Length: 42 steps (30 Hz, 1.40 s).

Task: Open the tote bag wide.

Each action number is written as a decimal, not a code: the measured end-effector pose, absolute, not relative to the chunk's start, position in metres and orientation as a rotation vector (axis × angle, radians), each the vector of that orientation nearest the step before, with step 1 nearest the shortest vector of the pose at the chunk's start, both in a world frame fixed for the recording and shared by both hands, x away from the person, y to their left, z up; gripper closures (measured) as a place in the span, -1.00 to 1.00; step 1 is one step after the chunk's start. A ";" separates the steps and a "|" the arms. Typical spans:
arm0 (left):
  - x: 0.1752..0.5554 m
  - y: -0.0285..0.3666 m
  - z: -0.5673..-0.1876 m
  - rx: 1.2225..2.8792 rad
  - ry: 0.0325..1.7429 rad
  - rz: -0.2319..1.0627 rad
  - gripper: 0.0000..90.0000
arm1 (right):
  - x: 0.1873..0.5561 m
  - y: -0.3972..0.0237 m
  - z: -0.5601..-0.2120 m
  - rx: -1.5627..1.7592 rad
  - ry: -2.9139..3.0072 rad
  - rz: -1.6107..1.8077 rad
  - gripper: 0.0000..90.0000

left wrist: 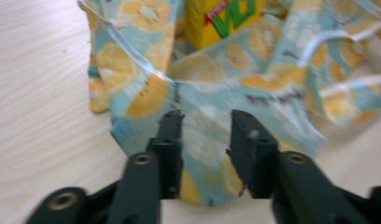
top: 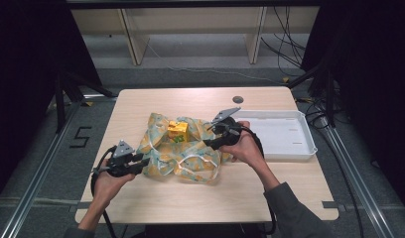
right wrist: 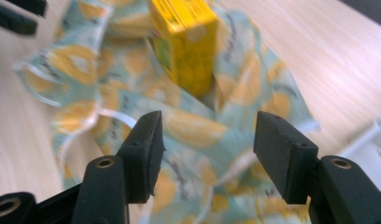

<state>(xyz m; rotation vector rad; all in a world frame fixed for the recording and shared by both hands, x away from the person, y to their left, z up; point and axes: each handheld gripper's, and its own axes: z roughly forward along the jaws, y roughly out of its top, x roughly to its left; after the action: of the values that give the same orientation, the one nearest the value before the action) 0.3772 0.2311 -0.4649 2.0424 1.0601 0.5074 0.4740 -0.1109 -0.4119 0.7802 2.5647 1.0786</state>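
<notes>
Left tongs (top: 139, 163), lower left of the high view: black body, grey three-cornered plate on top, black cable looping down past the wrist to the bottom edge. Right tongs (top: 209, 135), centre right: same black build, grey plate, thick black cable curving along the forearm. Dark grey-green long sleeve on the right forearm, bottom right; a bit of the same sleeve on the left, bottom edge. In the two gripper views: black jaws, flat rectangular matte pads with small round holes, brass-coloured screw bushings at the arm joints.
</notes>
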 end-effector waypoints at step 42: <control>0.300 0.222 -0.501 2.175 1.092 0.435 -0.46 | 0.545 0.001 -0.438 0.483 2.745 0.945 -0.04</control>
<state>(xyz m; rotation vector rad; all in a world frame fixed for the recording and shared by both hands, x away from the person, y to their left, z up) 0.3003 0.2223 -0.5008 2.1754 1.0920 0.4345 0.5446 0.0006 -0.4380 0.4828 2.7454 0.9446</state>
